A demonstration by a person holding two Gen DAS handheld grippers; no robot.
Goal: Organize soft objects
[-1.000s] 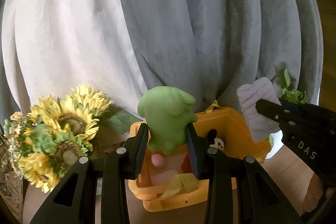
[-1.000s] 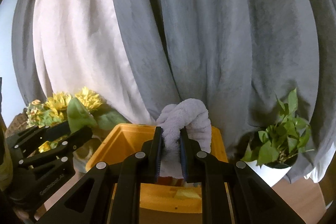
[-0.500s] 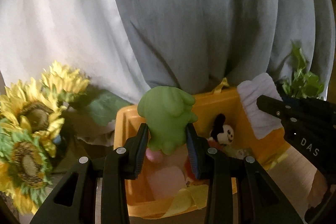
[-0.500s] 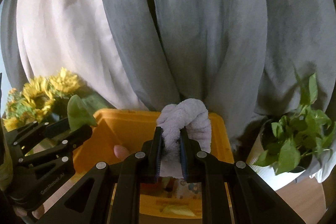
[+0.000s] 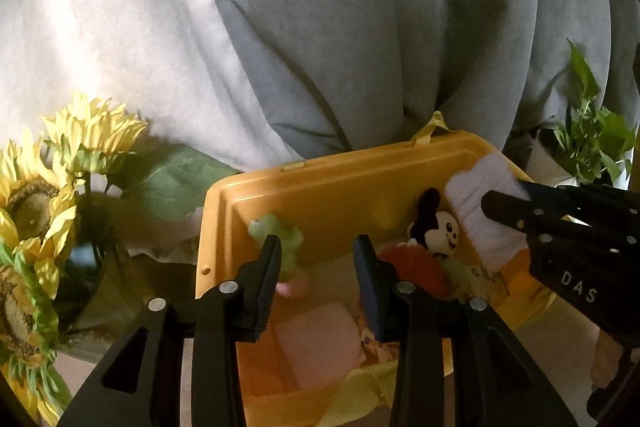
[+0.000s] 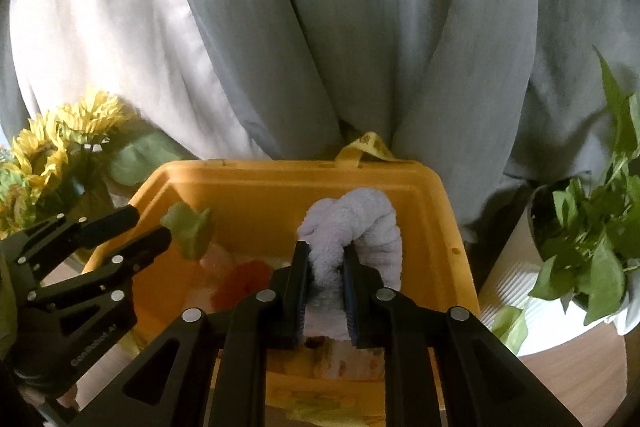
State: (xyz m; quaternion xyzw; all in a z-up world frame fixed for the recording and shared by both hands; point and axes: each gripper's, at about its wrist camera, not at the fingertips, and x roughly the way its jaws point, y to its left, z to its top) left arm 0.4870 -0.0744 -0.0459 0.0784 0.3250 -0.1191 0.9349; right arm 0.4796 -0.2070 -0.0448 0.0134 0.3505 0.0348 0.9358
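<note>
A yellow plastic bin (image 5: 320, 167) (image 6: 280, 167) holds a mouse plush (image 5: 438, 231), a red soft item (image 5: 416, 267) and a pink pad (image 5: 320, 343). My left gripper (image 5: 316, 241) (image 6: 148, 225) hangs over the bin's left part; its jaws are opening and nothing is between them. A blurred green soft toy (image 5: 276, 231) (image 6: 190, 227) sits loose at the left fingertip, inside the bin. My right gripper (image 6: 326, 247) (image 5: 492, 203) is over the bin's right side. Its jaws are starting to open, with the pads still pressing a rolled white towel (image 6: 360, 219) (image 5: 480, 211).
Grey and white curtains (image 5: 360, 27) hang right behind the bin. Artificial sunflowers (image 5: 60, 167) (image 6: 60, 143) stand to its left. A potted green plant (image 6: 592, 235) (image 5: 588, 143) in a white pot stands to its right on a wooden surface.
Both grippers came down and closer over the bin. The left jaws widened and the green toy slipped out from between them into the bin. The towel stays pinched.
</note>
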